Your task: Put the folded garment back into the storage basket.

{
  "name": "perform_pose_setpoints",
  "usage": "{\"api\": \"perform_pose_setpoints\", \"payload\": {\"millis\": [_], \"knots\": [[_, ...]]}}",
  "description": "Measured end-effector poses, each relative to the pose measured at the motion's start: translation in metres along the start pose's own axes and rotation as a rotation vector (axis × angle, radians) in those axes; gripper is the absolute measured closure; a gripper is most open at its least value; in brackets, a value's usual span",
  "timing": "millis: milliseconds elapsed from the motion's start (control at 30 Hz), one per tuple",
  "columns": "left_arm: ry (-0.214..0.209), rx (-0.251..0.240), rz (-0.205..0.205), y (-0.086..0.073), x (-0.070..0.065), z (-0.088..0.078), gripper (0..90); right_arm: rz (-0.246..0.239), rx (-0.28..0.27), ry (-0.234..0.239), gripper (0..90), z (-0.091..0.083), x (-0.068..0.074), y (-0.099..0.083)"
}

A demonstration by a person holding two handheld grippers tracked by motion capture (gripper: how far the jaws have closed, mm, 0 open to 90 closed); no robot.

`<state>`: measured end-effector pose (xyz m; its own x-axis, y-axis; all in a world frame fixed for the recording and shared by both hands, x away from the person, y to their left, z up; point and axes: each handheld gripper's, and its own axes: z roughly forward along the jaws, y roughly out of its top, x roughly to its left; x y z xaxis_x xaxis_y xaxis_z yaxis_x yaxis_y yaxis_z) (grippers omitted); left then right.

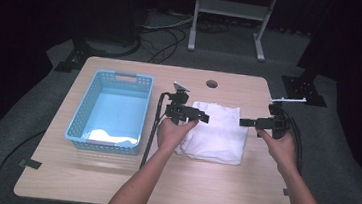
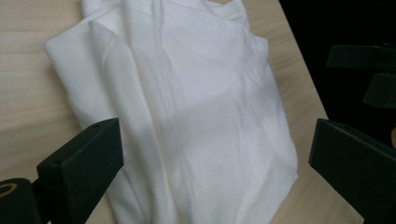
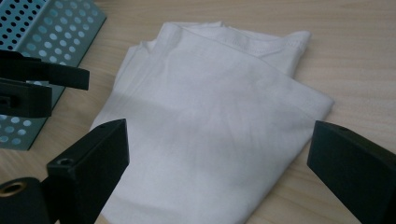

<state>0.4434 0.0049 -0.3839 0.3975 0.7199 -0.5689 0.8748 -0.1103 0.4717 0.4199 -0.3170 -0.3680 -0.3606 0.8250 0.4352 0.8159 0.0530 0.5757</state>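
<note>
Lying folded on the wooden table (image 1: 111, 175) in the high view, a white cloth (image 1: 216, 133) sits right of a blue basket (image 1: 79, 117), which holds a second white cloth (image 1: 110, 136) at its near end. The left gripper (image 1: 201, 116) hovers over the folded cloth's left edge; the right gripper (image 1: 245, 122) hangs just off its right edge, pointing left.

From the left gripper view, both jaws stand wide apart with nothing between them, the white cloth (image 2: 196, 116) spread below.

From the right gripper view, the jaws are likewise spread wide and empty above the white cloth (image 3: 210, 130), with the blue basket (image 3: 51, 28) at far left.
</note>
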Motion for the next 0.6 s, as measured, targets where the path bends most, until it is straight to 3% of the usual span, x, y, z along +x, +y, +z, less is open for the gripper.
{"api": "perform_pose_setpoints", "payload": {"millis": [500, 600], "knots": [[0.077, 0.071, -0.02, -0.003, 0.006, 0.011, 5.9, 0.041, 0.127, -0.049, 6.8, 0.017, -0.01, -0.002], [0.096, 0.09, -0.032, -0.003, 0.009, 0.012, 5.9, 0.047, 0.154, -0.057, 10.7, 0.02, -0.011, -0.003]]}}
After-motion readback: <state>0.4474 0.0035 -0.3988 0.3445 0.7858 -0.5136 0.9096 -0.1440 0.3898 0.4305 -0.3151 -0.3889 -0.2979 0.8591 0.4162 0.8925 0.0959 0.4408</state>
